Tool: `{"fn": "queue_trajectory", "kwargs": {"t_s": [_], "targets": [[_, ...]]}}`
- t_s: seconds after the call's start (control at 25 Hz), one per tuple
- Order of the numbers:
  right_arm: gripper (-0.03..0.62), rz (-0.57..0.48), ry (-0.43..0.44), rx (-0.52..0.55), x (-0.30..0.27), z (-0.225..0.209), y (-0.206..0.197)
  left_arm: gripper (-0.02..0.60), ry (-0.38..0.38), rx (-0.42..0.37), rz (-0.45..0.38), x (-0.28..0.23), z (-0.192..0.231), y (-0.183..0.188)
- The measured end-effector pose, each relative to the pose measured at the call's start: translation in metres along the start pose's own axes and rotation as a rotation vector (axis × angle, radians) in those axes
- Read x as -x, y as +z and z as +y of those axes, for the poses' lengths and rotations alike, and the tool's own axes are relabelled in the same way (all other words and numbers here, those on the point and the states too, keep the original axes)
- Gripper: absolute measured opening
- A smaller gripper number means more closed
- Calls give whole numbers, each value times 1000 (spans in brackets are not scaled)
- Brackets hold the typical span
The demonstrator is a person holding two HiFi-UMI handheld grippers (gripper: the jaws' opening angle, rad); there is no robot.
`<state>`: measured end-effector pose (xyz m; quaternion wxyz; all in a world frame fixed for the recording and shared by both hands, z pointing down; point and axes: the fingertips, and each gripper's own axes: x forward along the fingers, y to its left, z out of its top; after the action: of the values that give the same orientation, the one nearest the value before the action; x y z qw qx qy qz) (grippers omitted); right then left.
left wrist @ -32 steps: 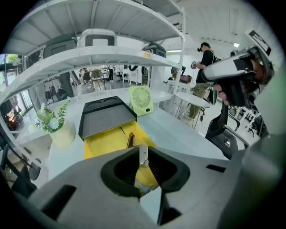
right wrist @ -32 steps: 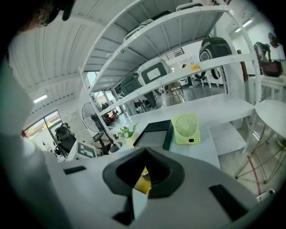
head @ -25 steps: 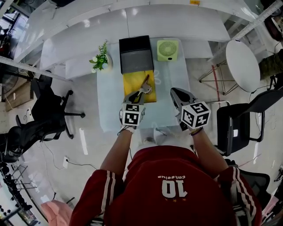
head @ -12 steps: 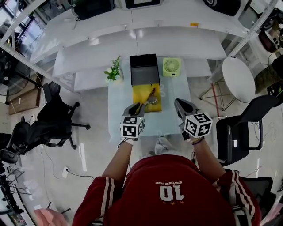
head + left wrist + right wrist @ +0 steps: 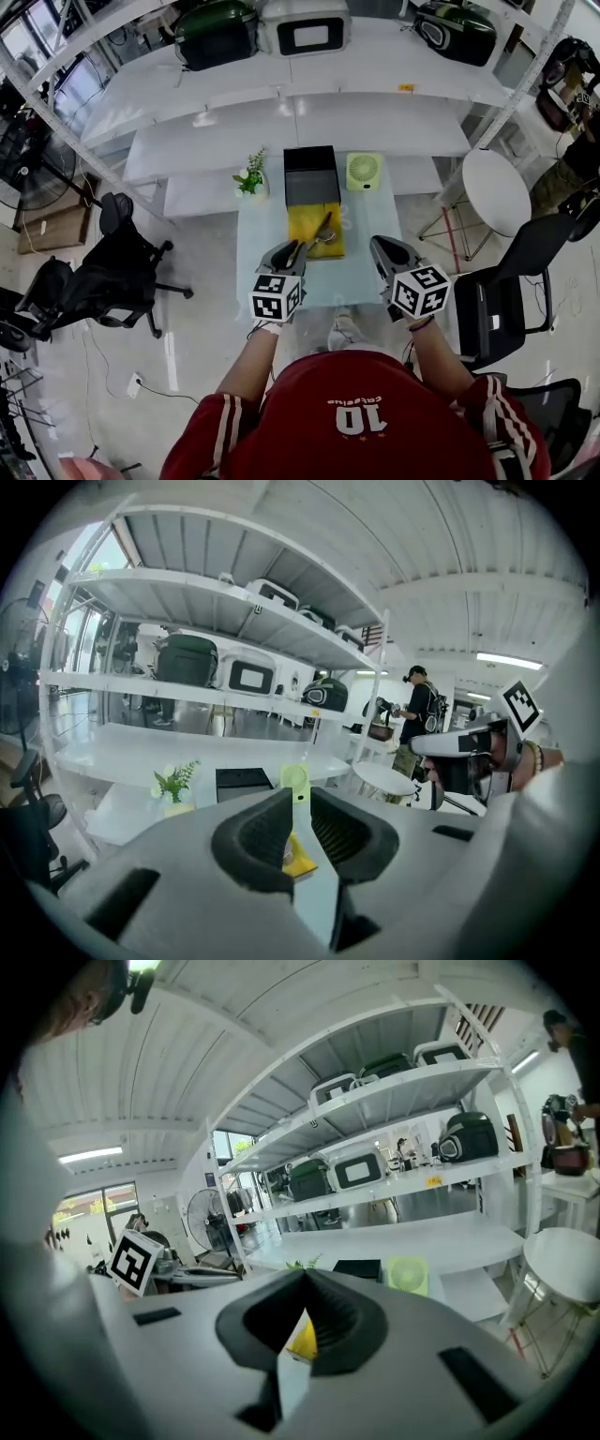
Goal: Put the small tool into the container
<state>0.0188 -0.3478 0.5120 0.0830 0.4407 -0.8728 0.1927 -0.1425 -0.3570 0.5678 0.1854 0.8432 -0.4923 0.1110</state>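
Observation:
A silvery small tool (image 5: 320,231) with dark handles lies on a yellow mat (image 5: 305,225) in the middle of the pale glass table (image 5: 265,244). Just behind the mat stands the black box container (image 5: 311,174), top facing up. My left gripper (image 5: 288,251) hovers at the mat's near left corner, jaws a narrow gap apart with nothing between them; the mat (image 5: 298,860) shows through that gap in the left gripper view (image 5: 300,803). My right gripper (image 5: 379,251) hangs to the right of the mat, shut and empty (image 5: 305,1281).
A small potted plant (image 5: 250,175) stands left of the container and a green fan (image 5: 363,171) right of it. White shelving (image 5: 300,112) runs behind the table. A black office chair (image 5: 117,272) is at the left, a round white table (image 5: 495,187) and another chair (image 5: 511,291) at the right.
The head view has pulled back and shows more of the room. The left gripper has drawn back from the tool to the mat's near edge. The tool stays on the mat.

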Motion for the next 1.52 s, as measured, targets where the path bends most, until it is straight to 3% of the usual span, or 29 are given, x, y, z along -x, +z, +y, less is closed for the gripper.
{"fn": "queue_trajectory", "kwargs": {"t_s": [0.28, 0.76, 1.12, 1.52], "targets": [[6, -69, 26, 45, 30, 42, 31, 66, -12, -70, -95, 56, -12, 37], [5, -203, 56, 170, 79, 107, 83, 64, -41, -105, -319, 154, -39, 110], [5, -302, -7, 200, 125, 117, 120, 61, -67, -107, -426, 218, -42, 146], [6, -356, 20, 213, 144, 122, 152, 54, -22, -128, -489, 243, -48, 175]]}}
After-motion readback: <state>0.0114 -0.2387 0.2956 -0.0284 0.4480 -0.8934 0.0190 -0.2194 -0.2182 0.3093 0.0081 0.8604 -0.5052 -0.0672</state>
